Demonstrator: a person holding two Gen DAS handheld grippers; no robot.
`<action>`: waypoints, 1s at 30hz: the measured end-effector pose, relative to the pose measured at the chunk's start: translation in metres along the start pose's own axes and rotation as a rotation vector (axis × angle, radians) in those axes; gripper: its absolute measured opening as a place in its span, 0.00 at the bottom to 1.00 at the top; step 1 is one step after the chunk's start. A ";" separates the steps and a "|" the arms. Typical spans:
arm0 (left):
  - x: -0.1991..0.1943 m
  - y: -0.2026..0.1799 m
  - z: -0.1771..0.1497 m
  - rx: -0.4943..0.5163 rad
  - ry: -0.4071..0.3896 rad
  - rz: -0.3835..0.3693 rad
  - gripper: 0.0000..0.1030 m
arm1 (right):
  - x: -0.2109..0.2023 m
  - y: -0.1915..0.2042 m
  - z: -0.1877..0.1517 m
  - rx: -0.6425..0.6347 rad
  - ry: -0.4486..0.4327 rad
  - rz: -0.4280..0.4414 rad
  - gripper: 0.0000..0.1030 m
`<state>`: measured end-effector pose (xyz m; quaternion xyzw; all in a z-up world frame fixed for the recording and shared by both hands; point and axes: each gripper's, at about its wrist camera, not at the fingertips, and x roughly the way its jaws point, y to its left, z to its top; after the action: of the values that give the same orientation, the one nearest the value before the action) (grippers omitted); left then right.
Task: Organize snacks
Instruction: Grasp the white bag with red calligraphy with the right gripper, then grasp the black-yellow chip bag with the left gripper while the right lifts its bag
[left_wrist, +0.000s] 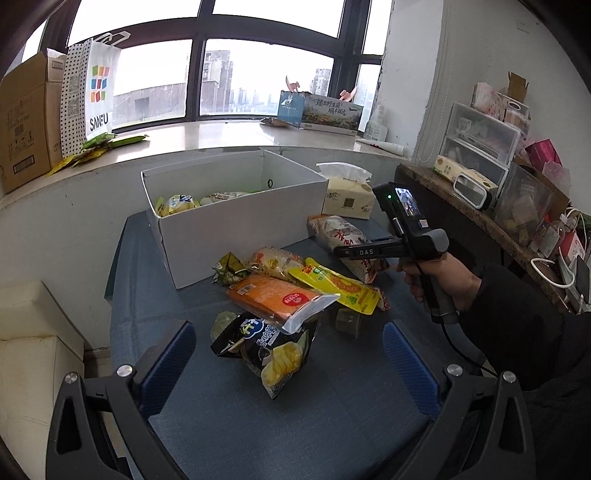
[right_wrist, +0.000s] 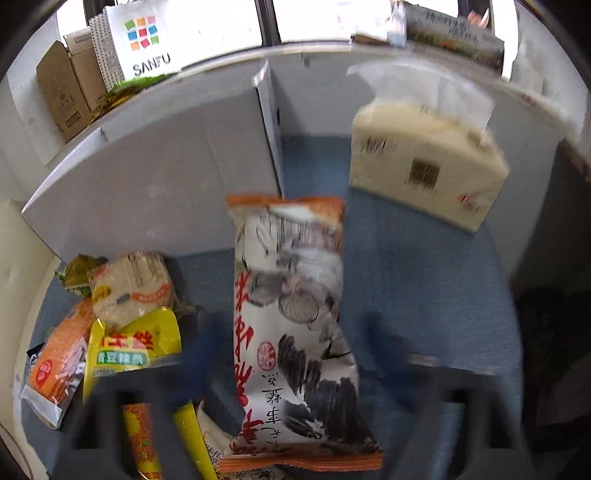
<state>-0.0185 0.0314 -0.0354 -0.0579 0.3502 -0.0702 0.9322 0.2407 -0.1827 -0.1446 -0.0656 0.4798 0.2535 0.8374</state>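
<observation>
A white cardboard box (left_wrist: 229, 236) with several snacks inside stands on the blue tabletop (left_wrist: 295, 424). In front of it lies a pile of snacks: a black chip bag (left_wrist: 269, 347), an orange pack (left_wrist: 280, 299), a yellow pack (left_wrist: 340, 288) and a long white-and-orange pack (left_wrist: 343, 236). My left gripper (left_wrist: 290, 369) is open, just short of the black bag. My right gripper (right_wrist: 295, 354) is open, its blurred fingers on either side of the long white-and-orange pack (right_wrist: 291, 317). In the left wrist view the right gripper (left_wrist: 369, 251) hovers over that pack.
A tissue pack (left_wrist: 349, 195) stands right of the box, also in the right wrist view (right_wrist: 424, 162). A windowsill behind holds a SANFU bag (left_wrist: 92, 96) and cardboard boxes (left_wrist: 26, 118). A cluttered shelf (left_wrist: 491, 206) is at the right. A cream seat (left_wrist: 33, 332) is at the left.
</observation>
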 end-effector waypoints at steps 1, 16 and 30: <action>0.001 0.001 0.000 -0.004 0.003 -0.002 1.00 | 0.000 -0.001 0.000 0.001 0.001 0.005 0.42; 0.053 0.010 -0.015 0.089 0.160 -0.026 1.00 | -0.125 -0.002 -0.051 0.037 -0.215 0.160 0.39; 0.135 0.025 -0.018 0.091 0.366 -0.057 0.81 | -0.150 0.005 -0.094 0.068 -0.208 0.188 0.39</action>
<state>0.0726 0.0318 -0.1395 -0.0119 0.5084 -0.1216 0.8524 0.1044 -0.2658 -0.0681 0.0350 0.4027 0.3199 0.8569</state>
